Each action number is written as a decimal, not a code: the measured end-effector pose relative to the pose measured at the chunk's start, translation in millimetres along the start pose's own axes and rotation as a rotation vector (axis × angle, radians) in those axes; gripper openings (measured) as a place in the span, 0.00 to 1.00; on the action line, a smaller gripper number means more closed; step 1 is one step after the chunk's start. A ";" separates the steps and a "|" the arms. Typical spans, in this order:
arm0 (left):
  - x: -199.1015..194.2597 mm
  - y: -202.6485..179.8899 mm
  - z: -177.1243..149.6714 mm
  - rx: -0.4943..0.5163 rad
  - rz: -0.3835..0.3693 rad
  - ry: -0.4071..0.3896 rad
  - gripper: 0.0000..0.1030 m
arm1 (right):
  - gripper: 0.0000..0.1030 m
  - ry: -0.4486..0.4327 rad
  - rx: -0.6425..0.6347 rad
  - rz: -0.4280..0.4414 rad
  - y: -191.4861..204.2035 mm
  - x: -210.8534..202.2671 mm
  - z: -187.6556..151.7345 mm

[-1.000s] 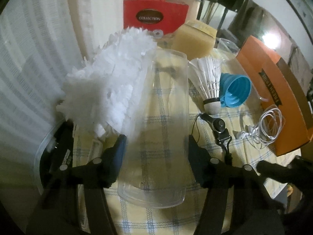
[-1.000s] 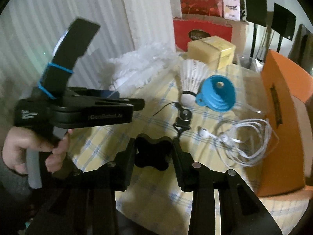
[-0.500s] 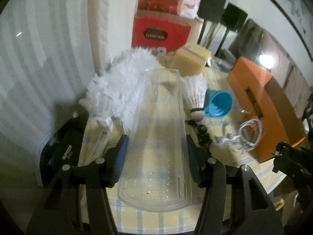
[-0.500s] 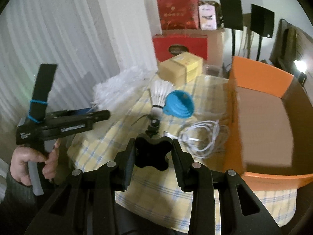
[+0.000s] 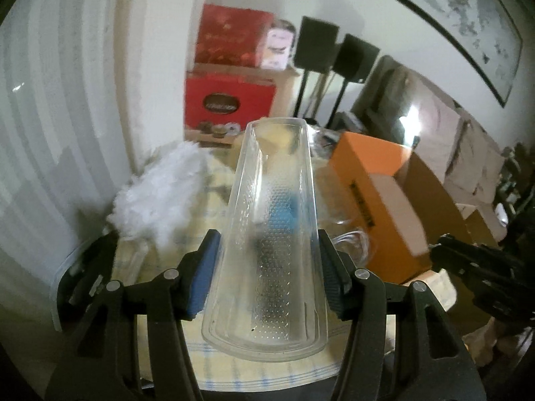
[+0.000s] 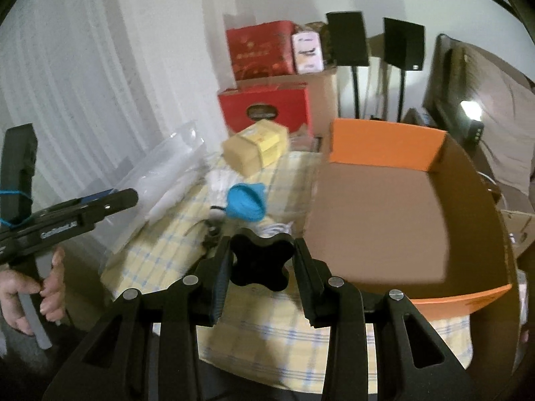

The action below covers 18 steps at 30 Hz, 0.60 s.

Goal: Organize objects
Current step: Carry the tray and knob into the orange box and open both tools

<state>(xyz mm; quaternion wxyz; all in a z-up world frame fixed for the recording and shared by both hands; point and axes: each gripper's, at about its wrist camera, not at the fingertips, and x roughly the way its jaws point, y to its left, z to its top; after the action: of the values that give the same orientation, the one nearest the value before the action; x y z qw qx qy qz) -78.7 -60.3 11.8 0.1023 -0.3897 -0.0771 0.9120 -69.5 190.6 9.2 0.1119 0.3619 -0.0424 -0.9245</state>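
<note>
The left gripper (image 5: pixel 267 279) is raised, its 2 fingers closed against the sides of a clear tray (image 5: pixel 271 234) that runs forward between them. In the right wrist view a bare hand (image 6: pixel 31 292) grips this gripper's handle at the left edge. The right gripper (image 6: pixel 262 260) also sits high, its 2 fingers pressed onto a black knob (image 6: pixel 260 260) held between the pads (image 6: pixel 219 279).

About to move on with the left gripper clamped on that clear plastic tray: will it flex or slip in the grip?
The clear plastic tray looks thin-walled, so it probably flexes under the left gripper squeeze. It is long and held near one end, so the far end may wobble. Its smooth sides could slip, though the blue pads likely help.
</note>
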 end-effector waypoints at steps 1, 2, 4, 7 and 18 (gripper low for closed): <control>0.2 -7.4 1.6 0.006 -0.007 -0.004 0.52 | 0.35 -0.004 0.004 -0.008 -3.0 -1.6 0.5; 0.5 -12.9 2.8 0.010 -0.013 -0.008 0.52 | 0.35 -0.009 0.010 -0.019 -7.4 -3.8 1.5; 0.6 -25.6 4.8 0.022 -0.026 -0.015 0.52 | 0.35 -0.016 0.018 -0.033 -15.2 -6.8 3.5; 2.4 -42.5 6.7 0.043 -0.036 -0.022 0.52 | 0.35 -0.030 0.029 -0.058 -27.0 -13.1 5.9; 16.8 -102.6 9.3 0.092 -0.067 -0.027 0.52 | 0.35 -0.049 0.071 -0.135 -67.2 -23.7 6.2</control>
<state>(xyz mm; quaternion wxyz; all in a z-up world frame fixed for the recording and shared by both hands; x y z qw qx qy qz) -83.8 42.5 29.1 0.1497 -0.3694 -0.0495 0.9158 -68.6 261.5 18.7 0.0355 0.3447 -0.0534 -0.9365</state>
